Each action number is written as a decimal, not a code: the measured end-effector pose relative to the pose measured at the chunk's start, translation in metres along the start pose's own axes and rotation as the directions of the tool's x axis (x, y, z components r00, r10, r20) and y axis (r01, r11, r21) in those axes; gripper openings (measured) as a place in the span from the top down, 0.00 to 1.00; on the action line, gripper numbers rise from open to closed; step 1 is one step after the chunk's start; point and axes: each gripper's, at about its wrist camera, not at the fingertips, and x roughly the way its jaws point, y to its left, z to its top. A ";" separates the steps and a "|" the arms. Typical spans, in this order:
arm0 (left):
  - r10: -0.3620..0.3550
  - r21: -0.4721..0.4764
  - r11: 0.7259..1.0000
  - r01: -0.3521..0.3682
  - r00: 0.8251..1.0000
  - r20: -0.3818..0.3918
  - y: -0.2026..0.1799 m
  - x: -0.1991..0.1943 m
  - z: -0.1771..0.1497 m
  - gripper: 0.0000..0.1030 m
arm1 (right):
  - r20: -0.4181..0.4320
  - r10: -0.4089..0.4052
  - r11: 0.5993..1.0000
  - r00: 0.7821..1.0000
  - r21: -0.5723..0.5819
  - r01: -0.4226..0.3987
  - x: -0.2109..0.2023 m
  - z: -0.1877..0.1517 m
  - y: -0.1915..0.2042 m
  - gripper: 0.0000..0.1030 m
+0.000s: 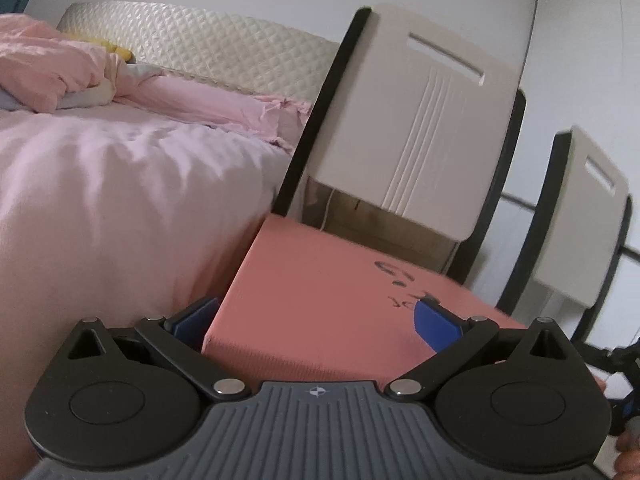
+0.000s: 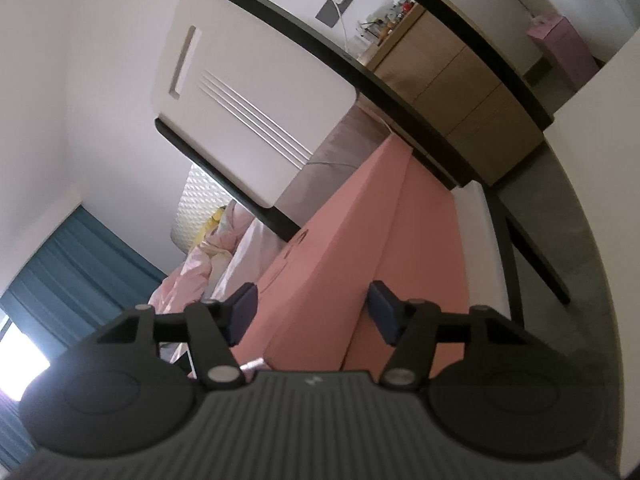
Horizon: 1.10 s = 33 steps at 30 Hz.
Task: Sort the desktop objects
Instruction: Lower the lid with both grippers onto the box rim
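A large pink box [image 1: 320, 296] fills the space between both grippers. In the left wrist view my left gripper [image 1: 316, 320] is spread wide across the box's near corner, one blue pad [image 1: 196, 320] at its left side, the other [image 1: 436, 324] lying over its top. In the right wrist view, rolled sideways, my right gripper [image 2: 312, 312] straddles an edge of the same pink box [image 2: 360, 248], its pads [image 2: 242, 312] on either side of it. Whether the pads press the box is not clear.
A bed with pink bedding [image 1: 120, 184] and a quilted cream headboard [image 1: 192, 40] lies left. Two chairs with cream backrests [image 1: 416, 120] and black frames stand behind the box. A wooden cabinet [image 2: 452, 80] and blue curtain [image 2: 68, 272] show in the right wrist view.
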 end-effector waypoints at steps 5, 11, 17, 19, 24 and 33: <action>-0.005 0.003 1.000 0.005 1.000 0.013 -0.005 -0.012 -0.003 0.00 | 0.013 0.028 0.998 1.000 -0.052 -0.027 -0.012 0.001 0.013 0.42; 0.003 0.019 1.000 -0.002 0.999 -0.035 -0.008 -0.015 -0.011 0.00 | -0.018 0.005 0.998 1.000 -0.062 -0.006 -0.016 -0.004 0.006 0.45; -0.003 0.061 0.998 0.006 0.999 -0.043 -0.013 -0.015 -0.015 0.00 | -0.021 -0.011 0.994 1.000 -0.107 0.009 -0.020 -0.001 0.007 0.45; -0.005 0.079 0.997 0.008 0.999 -0.042 -0.016 -0.015 -0.017 0.00 | -0.025 -0.022 0.992 0.999 -0.126 0.018 -0.022 0.001 0.009 0.45; 0.011 0.123 0.992 -0.006 0.999 -0.042 -0.022 -0.013 -0.020 0.00 | 0.004 -0.042 0.973 0.999 -0.226 0.042 -0.029 0.002 0.016 0.43; 0.056 0.178 0.983 -0.040 0.995 -0.087 -0.028 -0.003 -0.023 0.00 | -0.033 -0.141 0.965 0.989 -0.228 0.130 -0.012 -0.009 0.007 0.52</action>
